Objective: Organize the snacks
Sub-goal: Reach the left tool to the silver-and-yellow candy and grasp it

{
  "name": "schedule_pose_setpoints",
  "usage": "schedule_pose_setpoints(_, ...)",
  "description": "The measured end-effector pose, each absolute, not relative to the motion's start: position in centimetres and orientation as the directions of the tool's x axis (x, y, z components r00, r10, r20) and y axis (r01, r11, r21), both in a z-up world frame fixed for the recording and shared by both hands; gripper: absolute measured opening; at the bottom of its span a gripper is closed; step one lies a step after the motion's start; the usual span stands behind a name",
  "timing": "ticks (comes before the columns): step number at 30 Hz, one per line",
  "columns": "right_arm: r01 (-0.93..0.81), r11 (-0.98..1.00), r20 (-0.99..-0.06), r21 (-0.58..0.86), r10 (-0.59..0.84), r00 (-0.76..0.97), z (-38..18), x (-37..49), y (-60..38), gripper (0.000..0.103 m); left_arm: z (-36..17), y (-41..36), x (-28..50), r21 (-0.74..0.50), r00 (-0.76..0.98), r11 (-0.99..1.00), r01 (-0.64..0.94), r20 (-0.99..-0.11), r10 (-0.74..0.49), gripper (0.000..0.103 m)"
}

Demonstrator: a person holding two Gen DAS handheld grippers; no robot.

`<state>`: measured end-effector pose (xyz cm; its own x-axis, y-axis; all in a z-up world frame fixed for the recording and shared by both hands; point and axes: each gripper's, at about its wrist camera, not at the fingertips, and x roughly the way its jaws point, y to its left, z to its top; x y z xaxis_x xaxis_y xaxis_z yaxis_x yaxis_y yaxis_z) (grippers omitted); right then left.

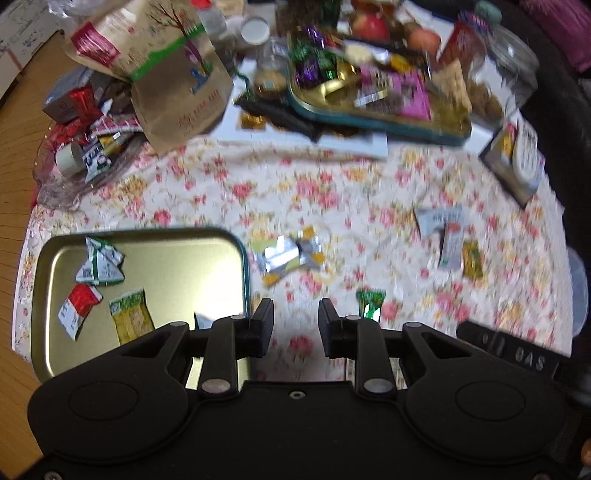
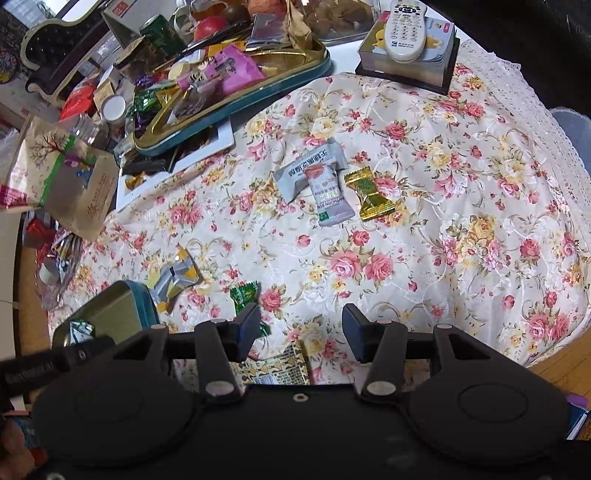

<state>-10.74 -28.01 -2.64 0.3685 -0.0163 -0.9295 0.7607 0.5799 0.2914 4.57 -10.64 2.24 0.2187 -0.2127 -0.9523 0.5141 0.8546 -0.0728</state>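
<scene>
Grippers both gape empty: left gripper (image 1: 295,317) beside the tin tray (image 1: 236,236) (four packets inside), right gripper (image 2: 301,325) near a green candy (image 2: 244,294).

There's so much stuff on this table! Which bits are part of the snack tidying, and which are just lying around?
Part of the job:
- gold tin tray, a few snacks already inside
- silver and yellow packet
- green candy
- grey and white sachets
- gold candy

Just lying about:
- remote control
- brown paper bag
- apple
</scene>
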Motion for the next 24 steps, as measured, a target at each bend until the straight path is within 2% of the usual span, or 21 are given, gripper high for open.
schedule_pose_setpoints(4,0.77,0.542,-0.913,0.337,-0.013,0.409,-1.4,-11.1,-28.9,0.053,2.9,-11.3,6.1,-0.022,0.308,0.87,0.492,-0.931,-0.198,0.034)
schedule_pose_setpoints(7,0.764,0.522,-0.895,0.379,-0.004,0.446,-0.4,-11.5,-29.4,0.053,1.9,-12.2,7.1,-0.044,0.289,0.874,0.484,-0.935,-0.207,0.034)
schedule_pose_setpoints(9,0.762,0.513,-0.887,0.395,-0.006,0.463,0.1,-11.8,-29.7,0.053,0.6,-13.4,7.4,-0.045,0.253,0.843,0.537,-0.944,-0.211,0.035)
schedule_pose_setpoints(14,0.767,0.489,-0.877,0.414,-0.009,0.48,0.6,-12.6,-30.2,0.053,-3.4,-16.0,6.7,0.101,0.274,0.746,0.658,-0.955,-0.112,0.035)
schedule_pose_setpoints(18,0.774,0.475,-0.877,0.419,-0.01,0.481,0.5,-13.1,-30.6,0.053,-6.2,-16.7,6.0,0.138,0.244,0.651,0.746,-0.967,-0.075,0.035)
schedule_pose_setpoints(24,0.77,0.466,-0.872,0.436,0.006,0.49,0.5,-13.2,-30.6,0.053,-8.3,-17.8,5.2,0.211,0.277,0.564,0.798,-0.96,-0.032,0.035)
